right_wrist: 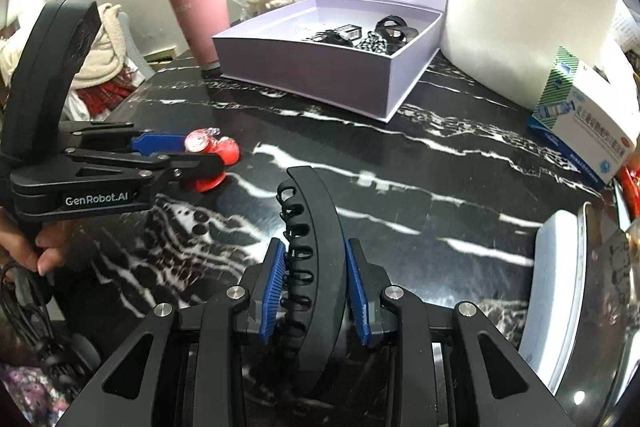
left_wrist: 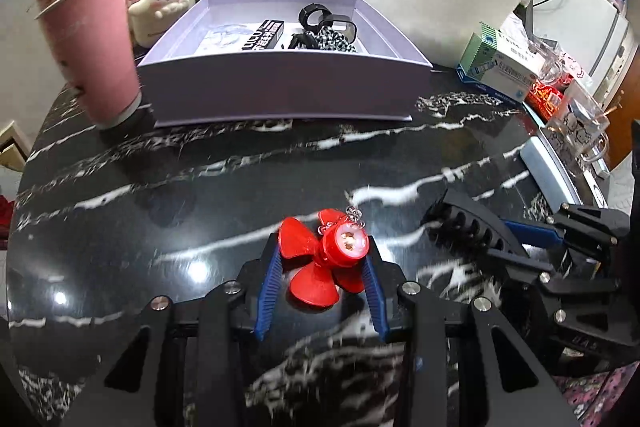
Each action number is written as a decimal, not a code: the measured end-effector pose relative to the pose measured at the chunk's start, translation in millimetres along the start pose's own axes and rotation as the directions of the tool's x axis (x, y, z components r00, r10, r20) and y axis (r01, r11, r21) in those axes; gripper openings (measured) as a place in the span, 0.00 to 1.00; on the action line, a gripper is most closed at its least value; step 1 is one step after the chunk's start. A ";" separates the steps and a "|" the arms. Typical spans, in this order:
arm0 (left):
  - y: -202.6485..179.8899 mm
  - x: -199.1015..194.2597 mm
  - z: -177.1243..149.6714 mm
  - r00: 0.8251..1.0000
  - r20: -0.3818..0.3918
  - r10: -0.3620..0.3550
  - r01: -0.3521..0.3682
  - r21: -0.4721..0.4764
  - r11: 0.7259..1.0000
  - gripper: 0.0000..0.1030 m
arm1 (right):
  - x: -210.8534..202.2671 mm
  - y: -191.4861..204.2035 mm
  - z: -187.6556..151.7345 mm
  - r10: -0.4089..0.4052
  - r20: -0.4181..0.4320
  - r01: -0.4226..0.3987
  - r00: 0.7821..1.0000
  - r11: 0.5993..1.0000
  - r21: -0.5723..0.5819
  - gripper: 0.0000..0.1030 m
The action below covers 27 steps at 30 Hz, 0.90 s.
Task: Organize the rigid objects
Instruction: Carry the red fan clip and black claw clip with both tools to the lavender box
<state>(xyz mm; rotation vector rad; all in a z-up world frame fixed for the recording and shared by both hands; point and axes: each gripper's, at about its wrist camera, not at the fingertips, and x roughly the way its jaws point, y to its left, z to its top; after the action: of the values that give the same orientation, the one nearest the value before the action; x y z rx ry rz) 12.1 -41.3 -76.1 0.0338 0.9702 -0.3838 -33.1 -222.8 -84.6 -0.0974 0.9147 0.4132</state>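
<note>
Where white veins run, black marble table (left_wrist: 240,187)

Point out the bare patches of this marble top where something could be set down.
Widest bare stretch: the marble top between the lavender box and both grippers. Another patch lies between the box and the medicine carton. Crowded: the left gripper around the red propeller toy, the right gripper around the black hair claw, and the cluttered right edge.

Black marble table (left_wrist: 240,179), white-veined, carries an open lilac box (left_wrist: 288,87), stacked pink cups (left_wrist: 92,27), a medicine carton (left_wrist: 504,71) and a red propeller toy (left_wrist: 320,263).
</note>
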 end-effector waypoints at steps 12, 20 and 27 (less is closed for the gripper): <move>8.9 0.3 -1.4 0.999 0.035 0.025 -0.024 -0.029 0.999 0.37 | 4.2 13.0 1.9 0.014 0.016 -0.013 1.000 0.999 -0.036 0.43; 7.1 2.6 1.1 0.998 0.042 0.036 -0.035 -0.024 0.999 0.37 | 6.7 12.3 3.3 0.013 0.035 -0.013 0.999 1.000 -0.022 0.29; 9.5 -1.2 -1.5 0.999 0.046 0.003 0.000 -0.065 0.998 0.37 | 2.6 2.1 7.2 0.034 0.039 -0.035 0.999 0.999 0.026 0.28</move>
<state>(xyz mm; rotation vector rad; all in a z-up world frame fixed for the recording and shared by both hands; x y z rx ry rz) 13.4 -31.9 -77.3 -0.0333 0.9361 -0.3495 -27.1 -218.3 -82.0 -0.0492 0.8849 0.4335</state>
